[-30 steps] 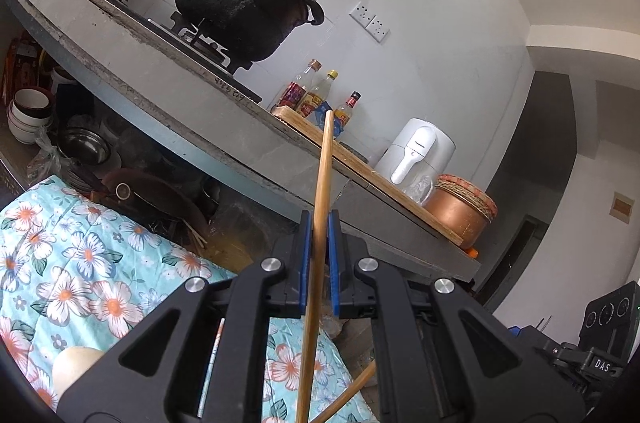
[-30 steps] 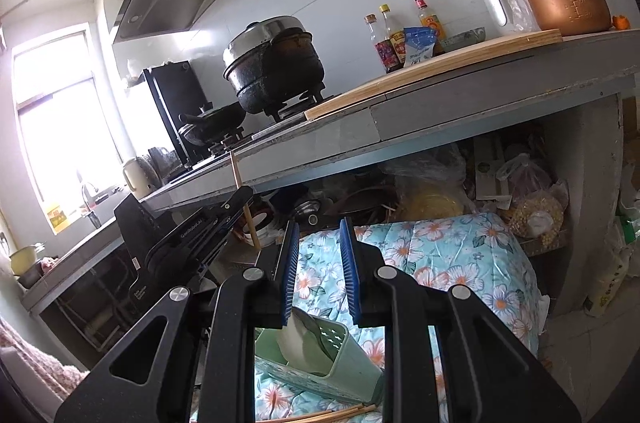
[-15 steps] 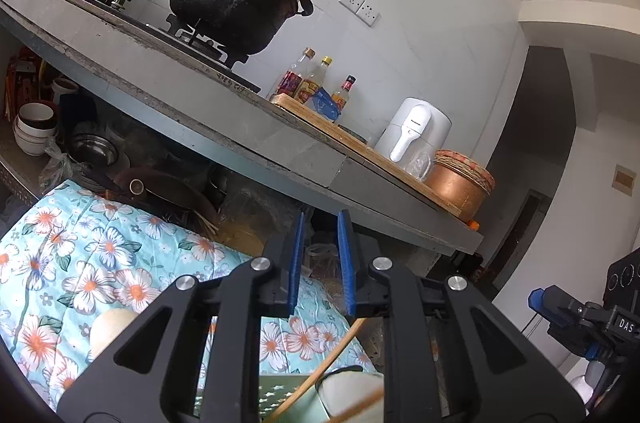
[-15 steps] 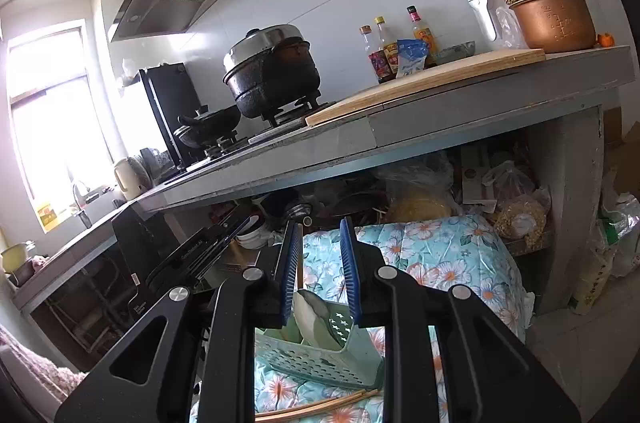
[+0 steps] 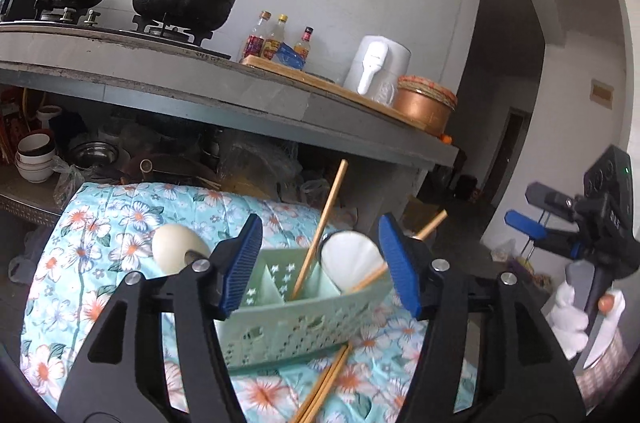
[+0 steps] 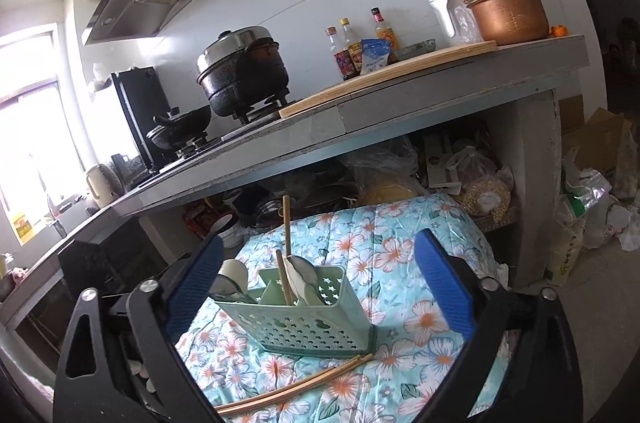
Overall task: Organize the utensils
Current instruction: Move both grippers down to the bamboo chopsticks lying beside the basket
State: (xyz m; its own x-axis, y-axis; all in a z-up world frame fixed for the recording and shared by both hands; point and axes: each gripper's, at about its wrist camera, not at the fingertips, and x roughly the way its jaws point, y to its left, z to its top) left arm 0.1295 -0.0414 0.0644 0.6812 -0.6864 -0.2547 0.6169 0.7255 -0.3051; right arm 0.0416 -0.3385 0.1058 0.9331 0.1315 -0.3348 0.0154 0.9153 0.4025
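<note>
Upright, slim wooden chopsticks [image 6: 286, 243] in perforated green plastic caddy [image 6: 316, 327] on quilted floral cloth [image 6: 404, 235]

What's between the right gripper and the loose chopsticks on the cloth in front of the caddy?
Nothing visible. The loose chopsticks lie bare on the floral cloth in front of the green caddy, nearer the camera than it. The right gripper, jaws opening and empty, has open space down to them.

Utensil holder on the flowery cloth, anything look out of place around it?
Yes. A pair of chopsticks lies loose on the flowery cloth beside the green utensil holder, while two others stand inside.
</note>
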